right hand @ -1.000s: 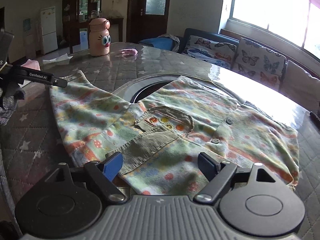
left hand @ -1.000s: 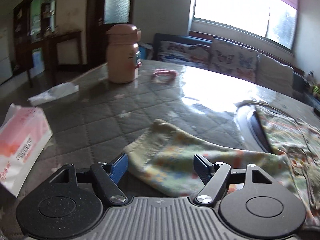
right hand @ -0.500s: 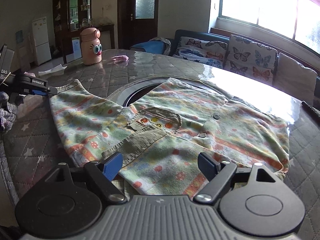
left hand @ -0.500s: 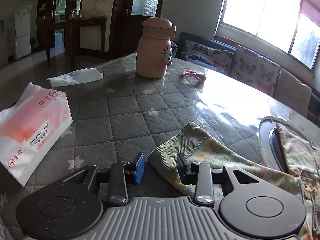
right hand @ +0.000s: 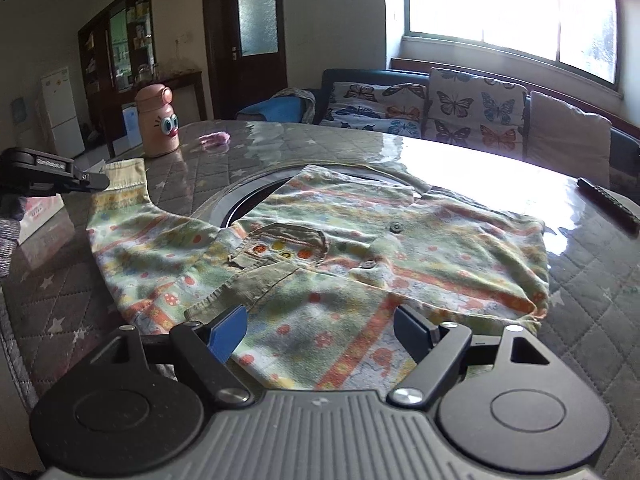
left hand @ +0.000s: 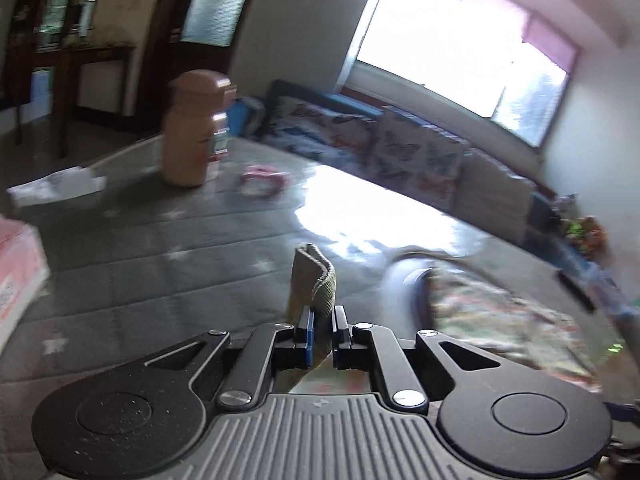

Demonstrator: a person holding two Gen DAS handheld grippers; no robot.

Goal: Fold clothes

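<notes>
A small patterned shirt (right hand: 360, 248) with green, orange and yellow print lies spread on the grey quilted table (right hand: 60, 292). Its khaki sleeve cuff (left hand: 314, 280) is pinched in my left gripper (left hand: 320, 336), which is shut on it and holds it lifted off the table. In the right wrist view the left gripper (right hand: 98, 180) shows at the far left with the cuff (right hand: 126, 174) raised. My right gripper (right hand: 320, 330) is open, its jaws either side of the shirt's near hem, just above the cloth.
A peach-coloured bottle (right hand: 157, 120) and a pink hair tie (right hand: 214, 139) stand at the table's far side. A tissue pack (left hand: 18, 268) lies at the left. A dark round inset (right hand: 256, 196) sits under the shirt. A black remote (right hand: 608, 204) lies at the right.
My left gripper has shut on the sleeve cuff and lifted it, swinging right; its view is blurred by motion. My right gripper has stayed open and crept slightly closer to the hem.
</notes>
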